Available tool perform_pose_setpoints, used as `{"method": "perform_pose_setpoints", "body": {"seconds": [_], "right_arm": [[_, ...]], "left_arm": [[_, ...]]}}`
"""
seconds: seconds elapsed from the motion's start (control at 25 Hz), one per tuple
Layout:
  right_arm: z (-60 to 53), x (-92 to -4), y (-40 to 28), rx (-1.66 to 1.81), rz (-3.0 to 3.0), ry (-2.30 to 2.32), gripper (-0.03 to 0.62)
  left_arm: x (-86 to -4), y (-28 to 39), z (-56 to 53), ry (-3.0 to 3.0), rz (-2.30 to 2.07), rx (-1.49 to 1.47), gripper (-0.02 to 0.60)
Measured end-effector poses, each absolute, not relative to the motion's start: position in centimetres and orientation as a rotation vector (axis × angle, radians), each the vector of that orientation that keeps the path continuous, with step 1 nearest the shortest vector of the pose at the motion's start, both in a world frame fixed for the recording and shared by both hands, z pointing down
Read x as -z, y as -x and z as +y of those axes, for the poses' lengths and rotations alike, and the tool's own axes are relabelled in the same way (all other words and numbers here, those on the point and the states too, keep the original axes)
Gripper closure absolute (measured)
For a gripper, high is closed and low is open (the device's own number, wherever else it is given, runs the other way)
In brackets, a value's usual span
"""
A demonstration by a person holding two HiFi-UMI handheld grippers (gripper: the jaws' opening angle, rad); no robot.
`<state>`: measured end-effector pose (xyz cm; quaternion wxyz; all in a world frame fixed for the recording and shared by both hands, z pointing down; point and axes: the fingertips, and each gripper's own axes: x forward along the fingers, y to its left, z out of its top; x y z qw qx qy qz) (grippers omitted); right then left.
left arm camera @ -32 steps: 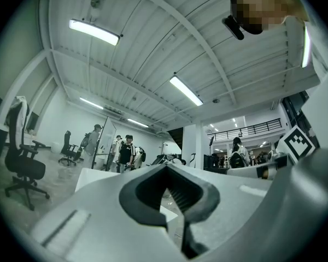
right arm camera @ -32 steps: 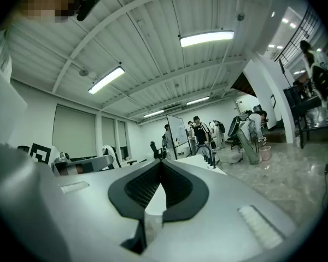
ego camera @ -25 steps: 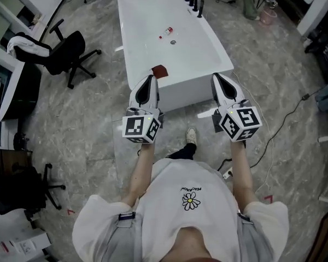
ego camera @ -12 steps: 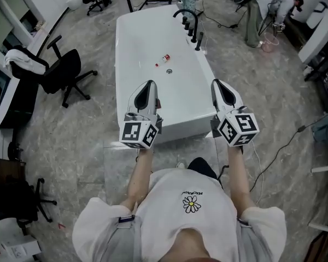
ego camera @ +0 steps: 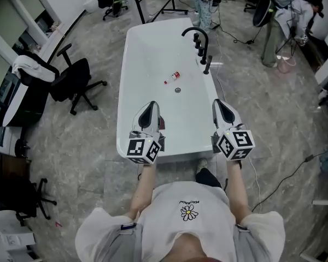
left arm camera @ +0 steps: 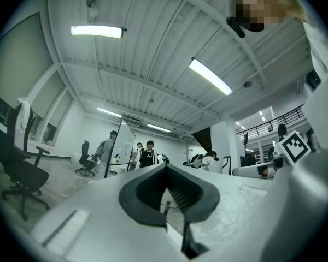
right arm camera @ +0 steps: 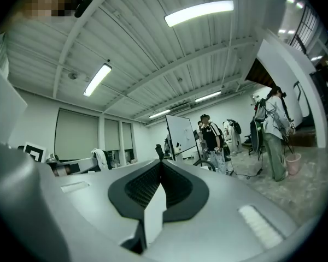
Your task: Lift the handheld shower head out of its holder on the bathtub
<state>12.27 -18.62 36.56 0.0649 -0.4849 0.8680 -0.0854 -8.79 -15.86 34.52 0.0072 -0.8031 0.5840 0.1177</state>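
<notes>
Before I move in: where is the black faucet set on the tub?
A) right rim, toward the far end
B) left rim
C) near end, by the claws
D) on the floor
A: the black faucet set stands on the bathtub's right rim, far beyond the left claw and right claw.

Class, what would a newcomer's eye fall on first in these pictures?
A white bathtub fills the middle, with a black faucet on its far right rim and a small red-and-white bottle lying inside. At its near end hover the left tool and right tool, both shut and empty.
</notes>
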Motion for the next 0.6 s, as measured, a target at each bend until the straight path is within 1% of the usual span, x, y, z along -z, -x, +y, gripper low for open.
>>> {"method": "perform_pose_setpoints", "body": {"seconds": [0.08,0.32,0.6], "right_arm": [[-21.5,-35.5,-13.3,0.238,2.625,1.426,0.568],[-27.3,-34.3,-17.5,0.252,2.645,1.336,0.569],[-31.0,-35.5,-18.2,0.303,2.650,1.326,0.569]], "left_arm": [[-33.5,7.7,-18.7,2.486,1.838,-0.379,0.581],[-31.3,1.5,-24.4,2.492,1.804,-0.405,0.581],[-32.9,0.4,-27.2,2.537,1.829,-0.345,0.581]]}}
